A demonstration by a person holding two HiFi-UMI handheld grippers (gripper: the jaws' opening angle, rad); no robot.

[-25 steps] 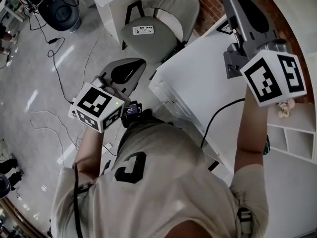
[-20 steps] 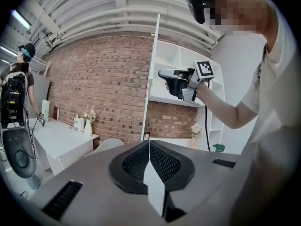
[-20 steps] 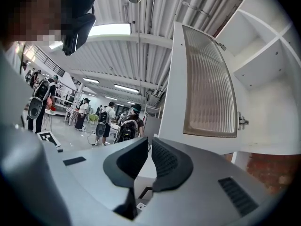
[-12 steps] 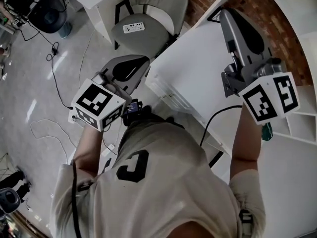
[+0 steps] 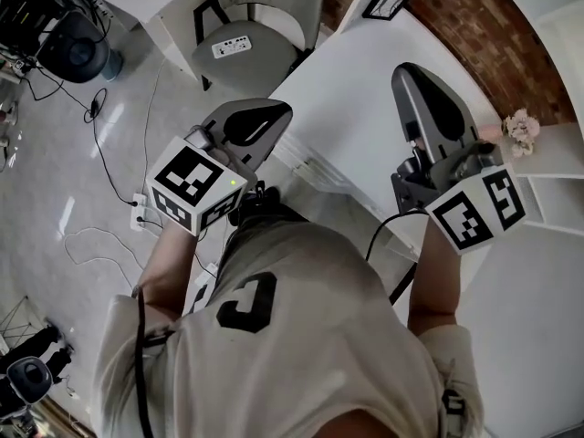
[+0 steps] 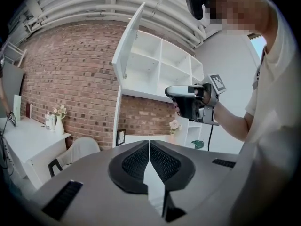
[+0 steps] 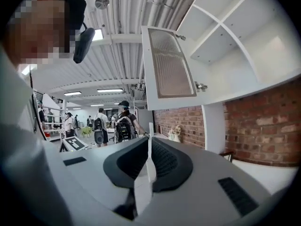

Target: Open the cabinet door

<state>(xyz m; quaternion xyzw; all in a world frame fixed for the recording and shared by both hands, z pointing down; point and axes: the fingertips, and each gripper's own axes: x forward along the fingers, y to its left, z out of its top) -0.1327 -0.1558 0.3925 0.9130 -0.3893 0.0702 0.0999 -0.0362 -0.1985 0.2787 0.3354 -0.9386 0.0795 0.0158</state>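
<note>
**Head view.** Your left gripper (image 5: 278, 109) sits at 10 o'clock of centre and your right gripper (image 5: 406, 69) at 2 o'clock, both beside the white counter (image 5: 356, 117). The cabinet door does not appear here, because it hangs above this camera's field. The jaw tips are hard to make out from this angle.

**Left gripper view.** The jaws are clenched pad to pad with nothing between them. The cabinet door (image 6: 128, 44) stands swung out at 11 o'clock. The cabinet (image 6: 164, 65) shows its bare shelves at 12 o'clock, so the opening appears done.

**Right gripper view.** The jaws are pressed together and empty. The door's ribbed pane fills 12 o'clock, and a hinge (image 7: 201, 85) shows at 2 o'clock.

**Hazards.**
- The open door overhangs you where the head view cannot see it. Raising a gripper or your head could strike its lower corner.
- The cable (image 5: 388, 231) trails past the counter edge and could snag.

**Not visible.**
- No view shows a door handle.
- The frame cuts off the door's top edge.
</note>
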